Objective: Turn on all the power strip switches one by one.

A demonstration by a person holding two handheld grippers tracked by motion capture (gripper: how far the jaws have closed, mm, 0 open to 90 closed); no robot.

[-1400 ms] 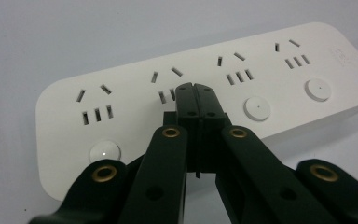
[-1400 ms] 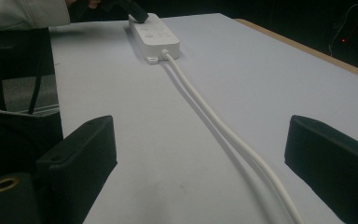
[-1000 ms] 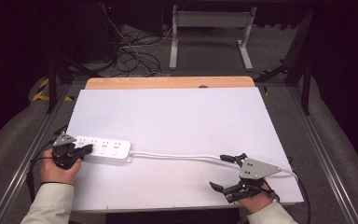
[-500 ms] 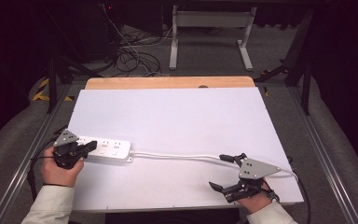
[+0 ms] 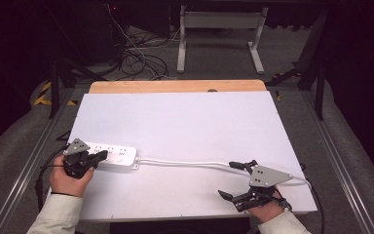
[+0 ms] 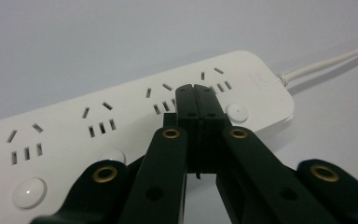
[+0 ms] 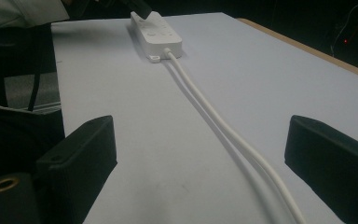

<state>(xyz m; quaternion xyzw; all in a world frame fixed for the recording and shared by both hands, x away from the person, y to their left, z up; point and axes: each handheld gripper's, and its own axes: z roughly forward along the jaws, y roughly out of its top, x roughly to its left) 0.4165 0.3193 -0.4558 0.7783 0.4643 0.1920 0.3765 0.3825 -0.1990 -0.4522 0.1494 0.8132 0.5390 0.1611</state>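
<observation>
The left claw point(image 5: 100, 156) is closed, its two black jaws pressed flat together with nothing between them. In the left gripper view its tips point(image 6: 196, 100) sit over the top face of the power strip point(image 6: 135, 121), just beside a round white button point(image 6: 237, 111); whether they press on the plastic or hover a hair above it I cannot tell. From above, the left hand point(image 5: 70, 176) holds that claw at the near left corner of the surface point(image 5: 190, 122), pointing across the strip's point(image 5: 112, 155) left end, and the grey plate on top hides much of the claw body. The strip's far left end is cut off by the frame edge in the left gripper view, and the jaws cover part of the middle sockets.

The right claw point(image 5: 237, 180) is open wide and holds nothing. In its own view the two pads stand far apart, and the cord point(image 7: 223, 128) runs between them along the surface without touching either. The cord's point(image 5: 185, 164) white line leads away from the strip point(image 7: 156, 32) toward the right claw; its near end passes out of the bottom of the right gripper view, and from above it slips under the right claw's grey plate, so where it ends is hidden. The right hand point(image 5: 265, 210) is mostly cut off at the bottom edge, only a pale sleeve showing. Beyond the surface the room is dark, with cables on the floor hard to make out.
</observation>
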